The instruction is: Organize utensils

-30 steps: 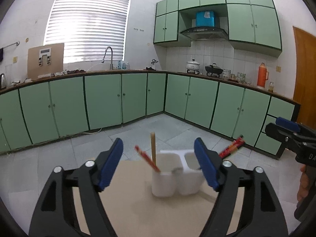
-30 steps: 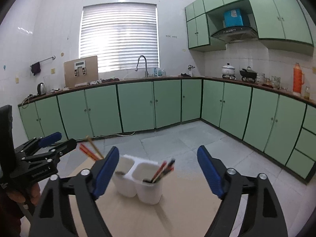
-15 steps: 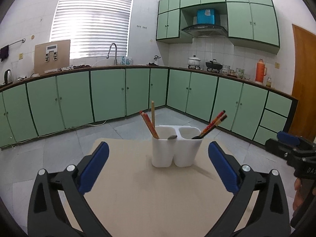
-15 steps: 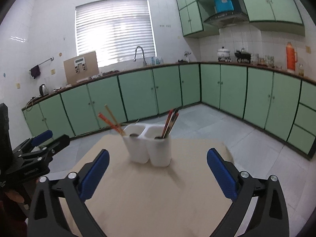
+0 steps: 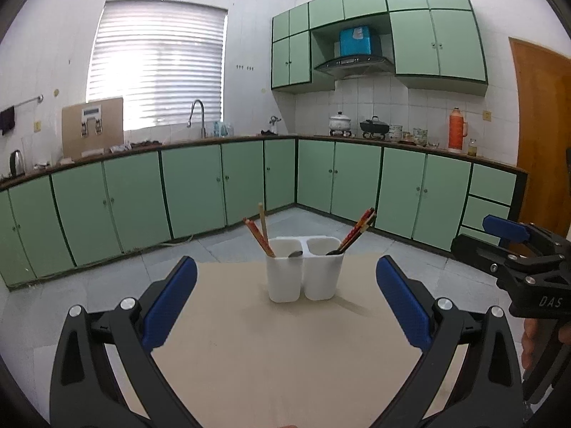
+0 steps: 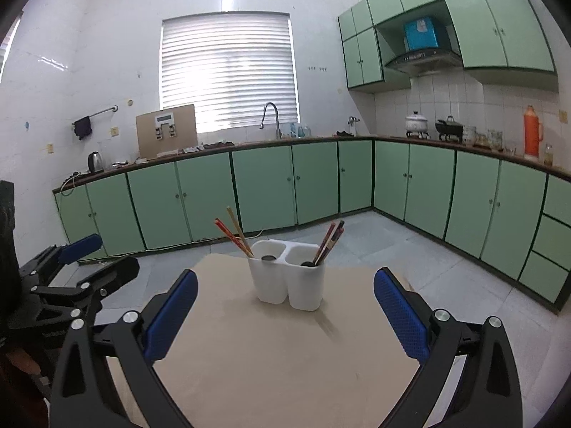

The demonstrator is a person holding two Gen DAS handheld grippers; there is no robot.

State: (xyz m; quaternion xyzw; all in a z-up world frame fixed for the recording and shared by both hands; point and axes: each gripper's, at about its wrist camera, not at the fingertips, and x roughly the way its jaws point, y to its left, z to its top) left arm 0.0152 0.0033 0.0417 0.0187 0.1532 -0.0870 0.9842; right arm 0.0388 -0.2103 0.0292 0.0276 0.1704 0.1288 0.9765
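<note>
White plastic, the two-cup holder (image 5: 304,274) stands at the far middle of the desk (image 5: 271,356), chopsticks (image 5: 357,230) and spoons already inside. Left gripper (image 5: 285,308) and right gripper (image 6: 285,315) have just been opening, nothing between them. Organizing looks finished.

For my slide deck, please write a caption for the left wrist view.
Open left gripper faces a white two-compartment holder with chopsticks on a beige table.

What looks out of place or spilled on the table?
Nothing stands out. The white holder stands upright on the table, with chopsticks leaning in its left cup and darker chopsticks in its right cup. Nothing is spilled.
</note>
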